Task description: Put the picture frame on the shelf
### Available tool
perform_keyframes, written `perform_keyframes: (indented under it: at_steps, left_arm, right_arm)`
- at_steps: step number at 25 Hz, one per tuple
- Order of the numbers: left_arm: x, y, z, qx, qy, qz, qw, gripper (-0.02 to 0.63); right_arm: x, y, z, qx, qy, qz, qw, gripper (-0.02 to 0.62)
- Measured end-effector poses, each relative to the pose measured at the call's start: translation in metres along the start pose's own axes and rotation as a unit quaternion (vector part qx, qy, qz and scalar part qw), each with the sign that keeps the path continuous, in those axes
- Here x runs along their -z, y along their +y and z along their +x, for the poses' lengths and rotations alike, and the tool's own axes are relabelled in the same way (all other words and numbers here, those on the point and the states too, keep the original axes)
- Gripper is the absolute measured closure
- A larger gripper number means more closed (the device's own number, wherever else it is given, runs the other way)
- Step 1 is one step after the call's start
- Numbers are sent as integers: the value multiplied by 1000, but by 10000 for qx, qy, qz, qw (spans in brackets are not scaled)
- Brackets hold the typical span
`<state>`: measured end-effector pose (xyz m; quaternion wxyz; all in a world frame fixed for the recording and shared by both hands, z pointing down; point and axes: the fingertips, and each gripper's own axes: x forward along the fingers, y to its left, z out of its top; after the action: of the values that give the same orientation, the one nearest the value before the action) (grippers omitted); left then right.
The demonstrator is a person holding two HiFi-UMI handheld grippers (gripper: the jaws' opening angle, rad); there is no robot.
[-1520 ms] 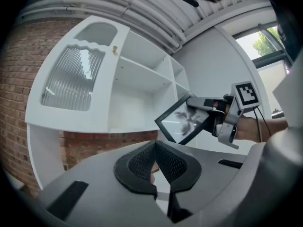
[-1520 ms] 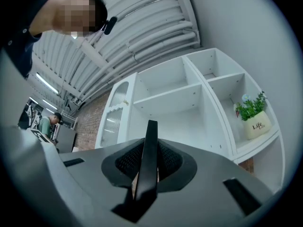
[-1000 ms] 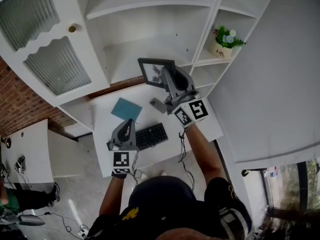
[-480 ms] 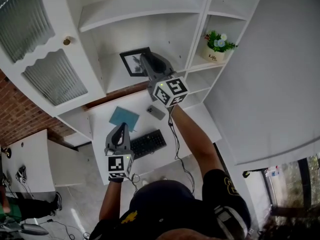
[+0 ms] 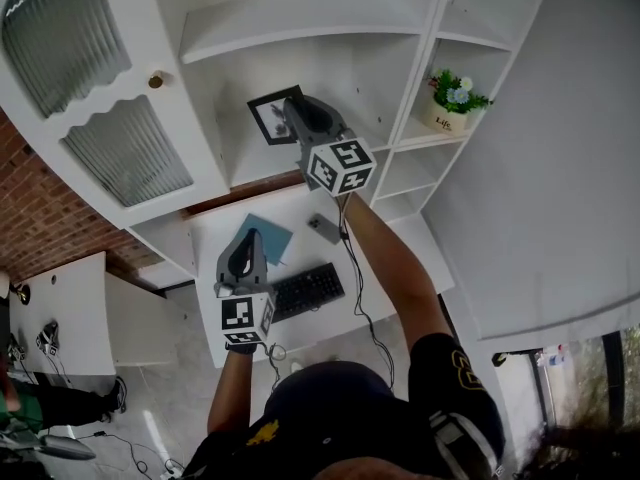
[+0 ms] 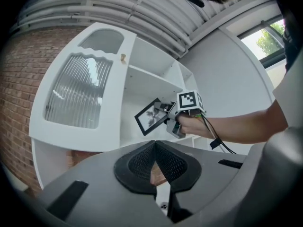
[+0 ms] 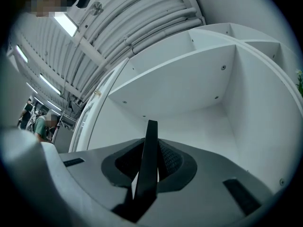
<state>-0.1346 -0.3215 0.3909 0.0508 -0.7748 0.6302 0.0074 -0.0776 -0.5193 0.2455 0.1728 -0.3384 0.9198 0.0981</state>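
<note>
The black picture frame (image 5: 270, 114) with a grey print is held up in front of the white shelf's (image 5: 300, 18) wide middle compartment, tilted. My right gripper (image 5: 292, 116) is shut on the frame's right edge. In the right gripper view the frame (image 7: 149, 161) stands edge-on between the pads, with the bare compartment (image 7: 189, 122) ahead. The left gripper view shows the frame (image 6: 151, 116) and my right gripper (image 6: 166, 111) from below. My left gripper (image 5: 244, 250) hangs over the desk's front left, shut (image 6: 155, 151) with nothing in it.
On the white desk (image 5: 215, 230) lie a teal notebook (image 5: 270, 236), a black keyboard (image 5: 308, 290) and a small grey object (image 5: 323, 228). A potted plant (image 5: 452, 103) stands in a narrow right compartment. A ribbed-glass cabinet door (image 5: 125, 158) with a knob (image 5: 155, 80) is at left.
My right gripper has carried the frame up from over the desk and leftwards to the middle shelf compartment. The left gripper has hardly moved.
</note>
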Motion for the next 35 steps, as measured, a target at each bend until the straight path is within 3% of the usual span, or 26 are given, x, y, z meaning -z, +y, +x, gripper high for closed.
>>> perform_keyframes:
  at_steps: [6, 11, 18, 26, 35]
  left_arm:
    - [5, -3, 7, 65, 60, -48, 9999, 588]
    - [10, -10, 14, 130, 42, -139, 9998, 588]
    - [12, -2, 14, 127, 50, -148, 9998, 588]
    - [12, -2, 14, 130, 48, -185, 9997, 588]
    - [15, -4, 13, 187, 86, -183, 9996, 588]
  right_arm:
    - [10, -13, 13, 43, 177, -40, 9998, 534]
    - [19, -20, 22, -260, 514, -123, 9983, 534]
    - [22, -19, 41, -477, 463, 24, 9978, 534]
    - [35, -23, 43, -873, 861, -156, 9923, 534]
    - [42, -42, 32, -855, 1215, -312, 9884, 534]
